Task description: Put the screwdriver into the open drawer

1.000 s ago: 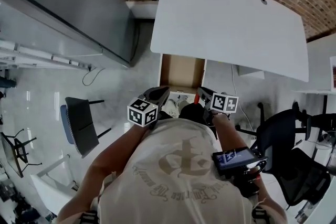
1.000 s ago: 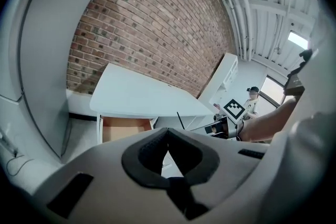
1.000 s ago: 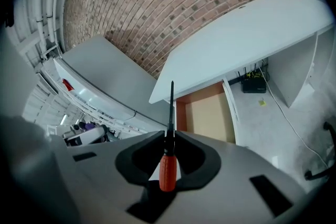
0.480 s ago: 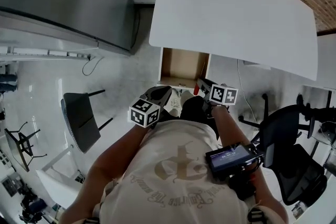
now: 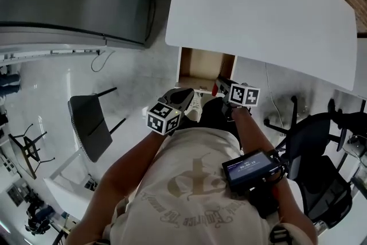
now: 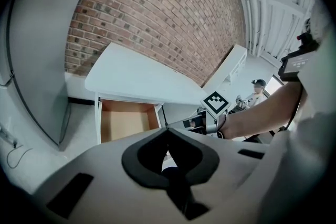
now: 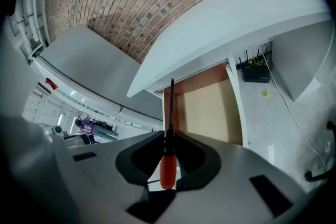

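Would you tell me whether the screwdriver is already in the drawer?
Not yet: the right gripper grips the screwdriver, whose tip points toward the open drawer.

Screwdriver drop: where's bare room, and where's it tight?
Open wooden drawer: its floor shows bare between the side walls, back to the rear wall. White desk top above is bare too. Tight at the drawer's near end, where the right tongs, holding the red-handled screwdriver, and the left tongs crowd.
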Demonstrator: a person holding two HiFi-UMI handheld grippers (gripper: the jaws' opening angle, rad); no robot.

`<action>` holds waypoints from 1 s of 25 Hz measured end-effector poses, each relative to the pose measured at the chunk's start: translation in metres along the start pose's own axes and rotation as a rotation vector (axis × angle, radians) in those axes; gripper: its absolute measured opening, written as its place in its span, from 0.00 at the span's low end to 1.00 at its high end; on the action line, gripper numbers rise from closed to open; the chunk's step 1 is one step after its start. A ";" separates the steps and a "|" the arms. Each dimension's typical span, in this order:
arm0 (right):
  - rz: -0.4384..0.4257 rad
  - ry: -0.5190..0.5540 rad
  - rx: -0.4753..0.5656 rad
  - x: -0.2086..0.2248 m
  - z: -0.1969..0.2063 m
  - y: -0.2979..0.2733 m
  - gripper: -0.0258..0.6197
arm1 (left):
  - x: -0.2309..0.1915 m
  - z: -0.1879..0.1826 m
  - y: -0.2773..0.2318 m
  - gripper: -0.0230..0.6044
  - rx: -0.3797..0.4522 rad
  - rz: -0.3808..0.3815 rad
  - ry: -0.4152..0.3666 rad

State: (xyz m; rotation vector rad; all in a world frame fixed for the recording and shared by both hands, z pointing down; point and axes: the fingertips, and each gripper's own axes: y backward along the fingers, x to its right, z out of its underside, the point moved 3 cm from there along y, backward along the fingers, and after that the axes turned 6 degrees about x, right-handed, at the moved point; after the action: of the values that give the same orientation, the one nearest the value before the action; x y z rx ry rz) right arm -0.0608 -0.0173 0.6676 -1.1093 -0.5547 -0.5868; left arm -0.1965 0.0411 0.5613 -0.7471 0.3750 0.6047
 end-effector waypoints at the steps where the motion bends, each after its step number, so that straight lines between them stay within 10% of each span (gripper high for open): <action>1: 0.002 0.006 -0.009 0.001 -0.001 -0.004 0.15 | -0.002 0.000 -0.001 0.07 -0.004 -0.001 0.003; 25: 0.087 0.104 -0.159 0.048 0.015 -0.079 0.15 | -0.043 0.045 -0.036 0.07 -0.003 -0.082 0.135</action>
State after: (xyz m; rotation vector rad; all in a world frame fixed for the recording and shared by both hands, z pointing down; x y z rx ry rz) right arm -0.0819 -0.0368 0.7573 -1.2389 -0.3731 -0.6169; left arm -0.2021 0.0369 0.6328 -0.8044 0.4658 0.4792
